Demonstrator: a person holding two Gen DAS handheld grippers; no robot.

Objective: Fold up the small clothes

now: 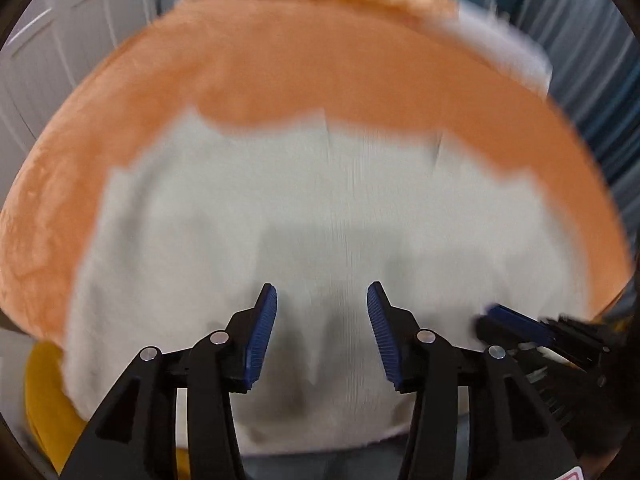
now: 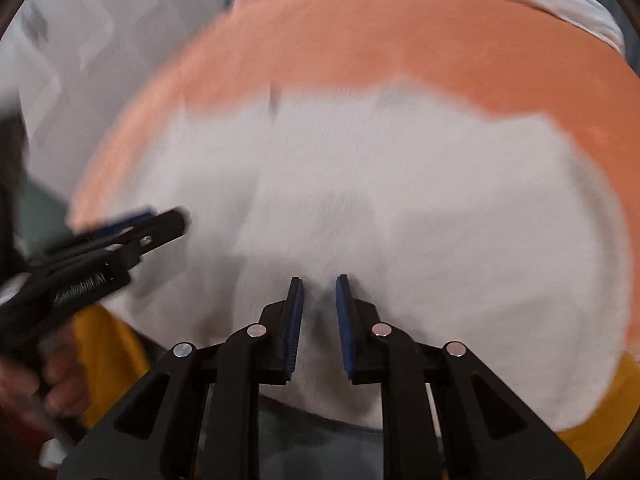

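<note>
White garment (image 1: 320, 216) lies spread flat across an orange blanket (image 1: 304, 64) that covers what looks like a bed, its long axis running side to side across both wrist views, so it is wider than it is deep from where the grippers sit. Its far edge shows two or three small notches against the orange, and its near edge hangs just over the front of the bed, below both grippers; motion blur hides any seams or sleeves. A mustard-yellow cloth (image 1: 44, 392) peeks out beneath the near corners. The garment lies straight ahead of and under both tools, the left gripper (image 1: 322, 332) over the near middle with its jaws spread wide and nothing between them, the right gripper (image 2: 319, 328) just beside it toward the right with its jaws narrowed to a slim gap, seemingly empty, though cloth sits right behind the gap. Both look about equally near the near hem, so the coming fold likely calls for each to pinch that edge and carry it away toward the far edge
</note>
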